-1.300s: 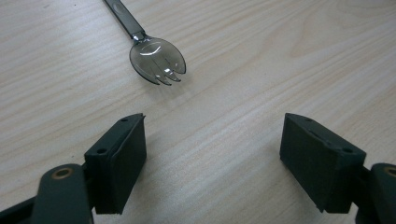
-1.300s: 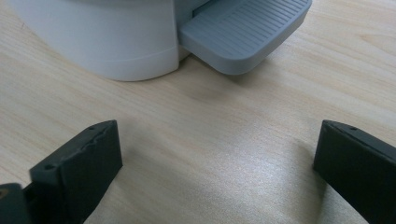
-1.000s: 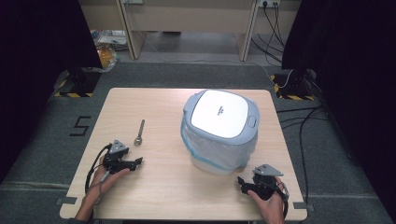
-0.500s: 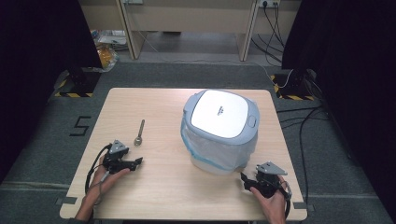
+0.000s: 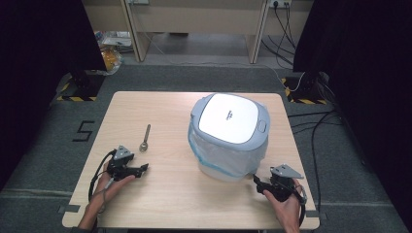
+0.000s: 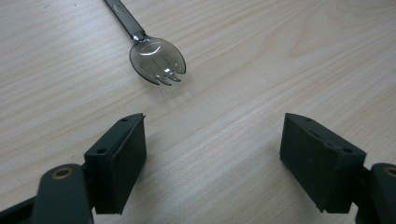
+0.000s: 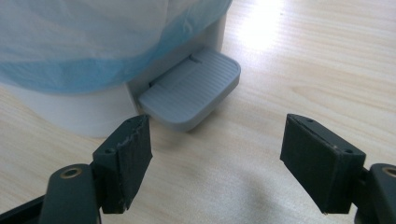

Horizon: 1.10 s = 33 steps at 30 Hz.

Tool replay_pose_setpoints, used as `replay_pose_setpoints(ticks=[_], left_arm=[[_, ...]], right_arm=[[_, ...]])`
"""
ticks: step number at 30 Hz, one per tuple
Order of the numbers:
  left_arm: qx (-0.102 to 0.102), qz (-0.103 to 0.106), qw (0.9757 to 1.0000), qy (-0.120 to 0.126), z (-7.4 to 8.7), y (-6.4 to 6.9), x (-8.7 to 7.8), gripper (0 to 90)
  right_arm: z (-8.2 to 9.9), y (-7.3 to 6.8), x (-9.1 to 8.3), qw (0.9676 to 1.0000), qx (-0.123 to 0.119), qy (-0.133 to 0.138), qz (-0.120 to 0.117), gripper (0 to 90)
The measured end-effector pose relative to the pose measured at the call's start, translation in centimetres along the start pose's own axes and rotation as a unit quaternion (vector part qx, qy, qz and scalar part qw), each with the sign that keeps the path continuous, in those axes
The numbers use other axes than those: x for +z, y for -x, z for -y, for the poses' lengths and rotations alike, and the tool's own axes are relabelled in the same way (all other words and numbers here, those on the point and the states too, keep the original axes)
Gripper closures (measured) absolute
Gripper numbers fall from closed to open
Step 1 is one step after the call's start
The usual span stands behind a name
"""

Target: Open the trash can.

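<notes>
While both hands rest on the wooden table (image 5: 170, 204), the high view sets the left gripper (image 5: 142, 170) just below the spork (image 5: 145, 138) and the right gripper (image 5: 256, 183) at the pedal bin (image 5: 228, 136).

Left gripper view: jaws wide apart, empty, the spork (image 6: 156, 55) ahead.

Right gripper view: jaws apart, having just been opening, nothing between, the bin's grey pedal (image 7: 191, 88) just beyond, under its blue liner (image 7: 93, 42).

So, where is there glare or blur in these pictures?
High view: the bin lid is blown out white, and the side walls are nearly black. Right gripper view: a bright glare patch on the table beyond the pedal. Left gripper view: the spork is sharp, with soft shadows.
</notes>
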<state>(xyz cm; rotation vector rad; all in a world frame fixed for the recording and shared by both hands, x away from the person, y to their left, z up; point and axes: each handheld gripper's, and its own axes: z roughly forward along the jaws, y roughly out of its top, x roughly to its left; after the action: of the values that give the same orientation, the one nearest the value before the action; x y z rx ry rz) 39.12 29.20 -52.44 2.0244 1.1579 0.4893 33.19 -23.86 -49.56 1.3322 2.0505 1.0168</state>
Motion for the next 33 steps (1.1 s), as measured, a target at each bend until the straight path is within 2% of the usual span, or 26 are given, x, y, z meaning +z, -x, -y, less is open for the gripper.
replay_pose_setpoints(ticks=[10, 12, 14, 16, 17, 20, 24, 30, 33], left_arm=[[0.000, 0.000, 1.0000, 0.000, 0.0, 0.0, 0.0, 22.1], [0.000, 0.000, 1.0000, 0.000, 0.0, 0.0, 0.0, 22.1], [0.000, 0.000, 1.0000, 0.000, 0.0, 0.0, 0.0, 22.1], [0.000, 0.000, 1.0000, 0.000, 0.0, 0.0, 0.0, 22.1], [0.000, 0.000, 1.0000, 0.000, 0.0, 0.0, 0.0, 22.1], [0.000, 0.000, 1.0000, 0.000, 0.0, 0.0, 0.0, 22.1], [0.000, 0.000, 1.0000, 0.000, 0.0, 0.0, 0.0, 22.1], [0.000, 0.000, 1.0000, 0.000, 0.0, 0.0, 0.0, 22.1], [0.000, 0.000, 1.0000, 0.000, 0.0, 0.0, 0.0, 22.1]], right_arm=[[-0.9, 0.3, 0.2, 0.9999, 0.005, 0.015, -0.005, 26.4], [-1.1, 0.2, 0.4, 0.9998, -0.004, 0.017, -0.011, 33.2], [-1.2, 0.1, 0.8, 0.9997, -0.011, 0.022, -0.008, 40.3], [-1.2, 0.2, 1.1, 0.9996, -0.013, 0.026, -0.006, 41.5], [-1.3, 0.4, 1.4, 0.9993, -0.015, 0.035, -0.004, 46.4], [-1.4, 0.7, 1.8, 0.9992, -0.010, 0.038, 0.004, 49.9], [-1.3, 1.0, 2.5, 0.9993, -0.001, 0.038, 0.000, 51.0], [-0.8, 0.8, 2.6, 0.9989, 0.019, 0.043, 0.003, 53.3], [-0.8, 0.8, 2.7, 0.9990, 0.017, 0.042, 0.004, 53.3]])
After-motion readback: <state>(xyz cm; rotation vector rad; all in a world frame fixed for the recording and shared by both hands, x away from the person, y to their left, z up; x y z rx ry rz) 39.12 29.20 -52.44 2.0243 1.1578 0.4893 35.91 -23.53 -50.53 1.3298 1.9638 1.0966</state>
